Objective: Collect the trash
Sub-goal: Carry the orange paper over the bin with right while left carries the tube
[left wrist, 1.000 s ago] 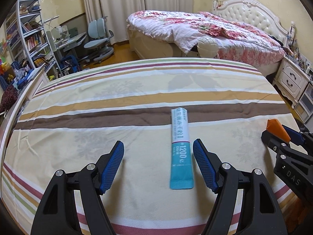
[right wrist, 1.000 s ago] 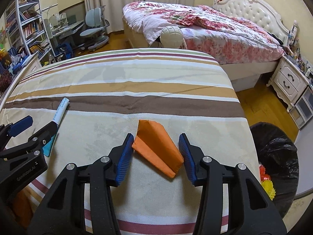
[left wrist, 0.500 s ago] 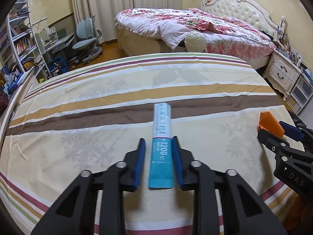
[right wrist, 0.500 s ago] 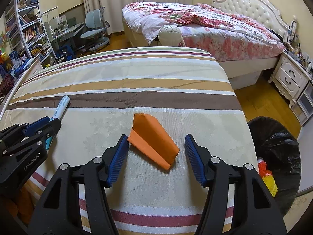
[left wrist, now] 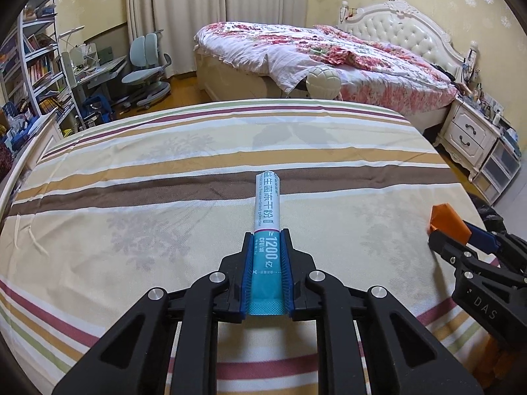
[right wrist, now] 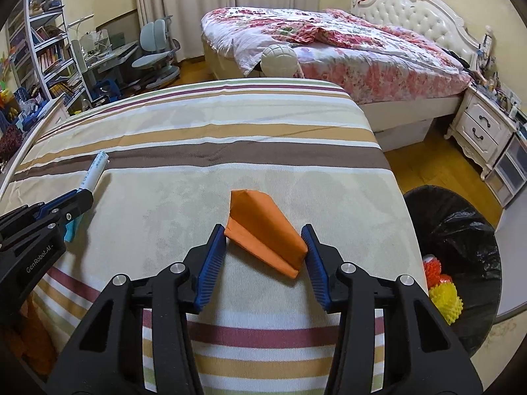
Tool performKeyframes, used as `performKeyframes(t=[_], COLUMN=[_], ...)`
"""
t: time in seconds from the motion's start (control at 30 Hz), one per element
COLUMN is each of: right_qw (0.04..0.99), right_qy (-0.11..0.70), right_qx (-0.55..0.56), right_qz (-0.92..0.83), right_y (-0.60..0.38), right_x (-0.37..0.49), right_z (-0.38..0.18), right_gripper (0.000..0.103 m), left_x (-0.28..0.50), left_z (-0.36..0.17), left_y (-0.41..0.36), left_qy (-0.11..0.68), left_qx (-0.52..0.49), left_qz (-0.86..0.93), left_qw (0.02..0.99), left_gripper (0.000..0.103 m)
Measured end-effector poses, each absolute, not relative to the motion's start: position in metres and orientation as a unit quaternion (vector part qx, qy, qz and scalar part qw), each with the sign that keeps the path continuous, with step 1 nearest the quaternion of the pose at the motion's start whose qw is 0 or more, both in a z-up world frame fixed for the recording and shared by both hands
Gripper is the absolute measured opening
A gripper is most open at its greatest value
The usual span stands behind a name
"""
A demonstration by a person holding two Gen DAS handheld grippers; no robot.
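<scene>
We hold teal sachet (left wrist: 267, 265) in left gripper (left wrist: 266, 240), jaws clamped on its near end; far end rests on striped sheet (left wrist: 138, 204), may droop on lift. Right gripper (right wrist: 263, 247) jaws just closing, pads touch orange folded paper (right wrist: 263, 233) on sheet; light grip may crush or slip before black-lined bin (right wrist: 461, 230).

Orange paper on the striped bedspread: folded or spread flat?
Folded. The orange paper shows creases and layered flaps tapering to a wedge, lying on the bedspread between the right gripper's pads.
</scene>
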State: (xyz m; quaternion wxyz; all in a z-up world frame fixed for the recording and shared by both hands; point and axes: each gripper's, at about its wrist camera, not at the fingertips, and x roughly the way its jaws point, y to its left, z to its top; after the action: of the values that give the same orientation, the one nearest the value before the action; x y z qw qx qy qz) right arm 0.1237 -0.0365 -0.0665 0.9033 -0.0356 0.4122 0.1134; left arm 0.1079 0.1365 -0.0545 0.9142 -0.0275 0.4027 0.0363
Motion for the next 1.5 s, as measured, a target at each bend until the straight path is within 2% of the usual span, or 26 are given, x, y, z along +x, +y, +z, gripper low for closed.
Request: performKeyframes(t=[0.93,1.5], right_qw=[0.937,0.948], right_qy=[0.349,0.310], right_qx=[0.011,0.035], right_qz=[0.007,-0.069], right_y=[-0.150,-0.228], right_x=[0.052,0.058], right_z=[-0.032,-0.028], right_gripper=[0.046,0.046], left_x=[0.060,0.085], left_z=[-0.005,-0.014], left_y=[0.032,-0.065], left_qy=[0.300,0.277], left_qx=[0.012,0.049], left_qz=[-0.068,-0.134], left_qw=[0.951,0.950], left_gripper=[0.017,0.017])
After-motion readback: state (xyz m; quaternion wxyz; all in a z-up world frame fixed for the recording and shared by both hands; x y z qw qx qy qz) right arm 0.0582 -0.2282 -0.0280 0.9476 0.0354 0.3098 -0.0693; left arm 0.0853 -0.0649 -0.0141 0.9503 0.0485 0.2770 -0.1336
